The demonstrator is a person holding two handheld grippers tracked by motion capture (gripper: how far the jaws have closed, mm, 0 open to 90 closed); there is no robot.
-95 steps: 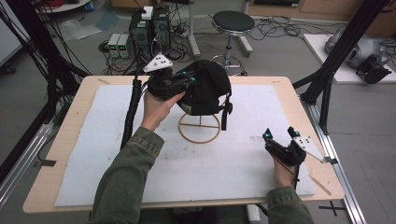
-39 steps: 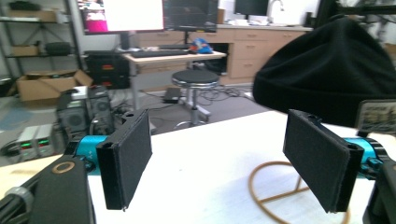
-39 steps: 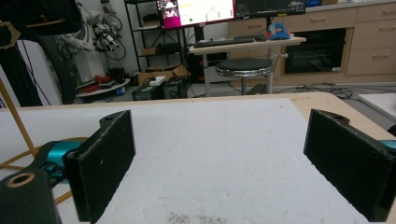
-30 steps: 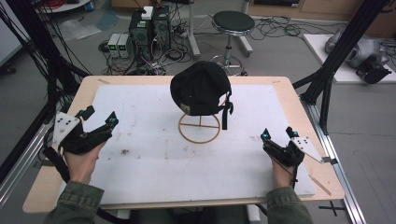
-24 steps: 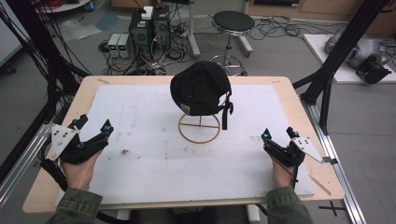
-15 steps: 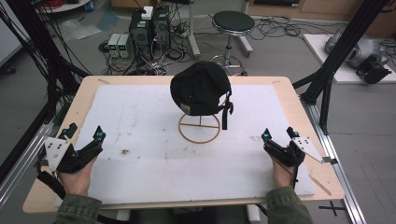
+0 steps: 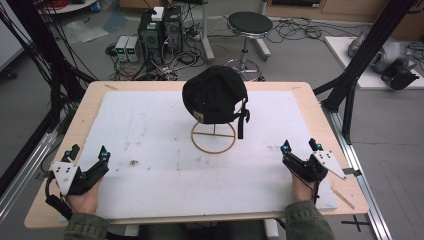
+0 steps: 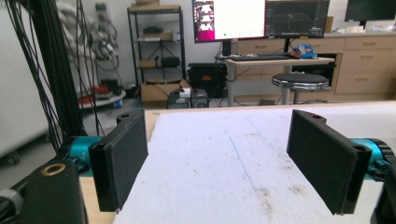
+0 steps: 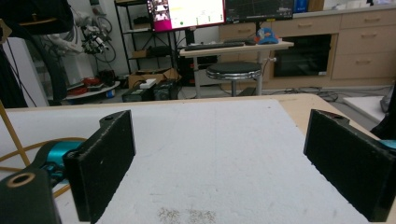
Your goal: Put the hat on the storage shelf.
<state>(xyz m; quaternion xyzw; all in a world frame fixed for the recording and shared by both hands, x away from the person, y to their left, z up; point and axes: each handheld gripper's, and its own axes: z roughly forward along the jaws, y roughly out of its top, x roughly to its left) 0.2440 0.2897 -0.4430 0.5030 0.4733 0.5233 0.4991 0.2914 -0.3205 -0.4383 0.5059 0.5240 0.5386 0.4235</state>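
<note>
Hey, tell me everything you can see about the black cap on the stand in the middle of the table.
The black cap sits on a thin wooden-looking stand, a ring base on the white mat with an upright post under the crown. It looks like dark fabric, rounded and filled out, tilted slightly. A black strap hangs down its right side toward the ring. It stands toward the far middle of the table. Only the stand touches it; both tools rest open near the front corners, well away from it.
</note>
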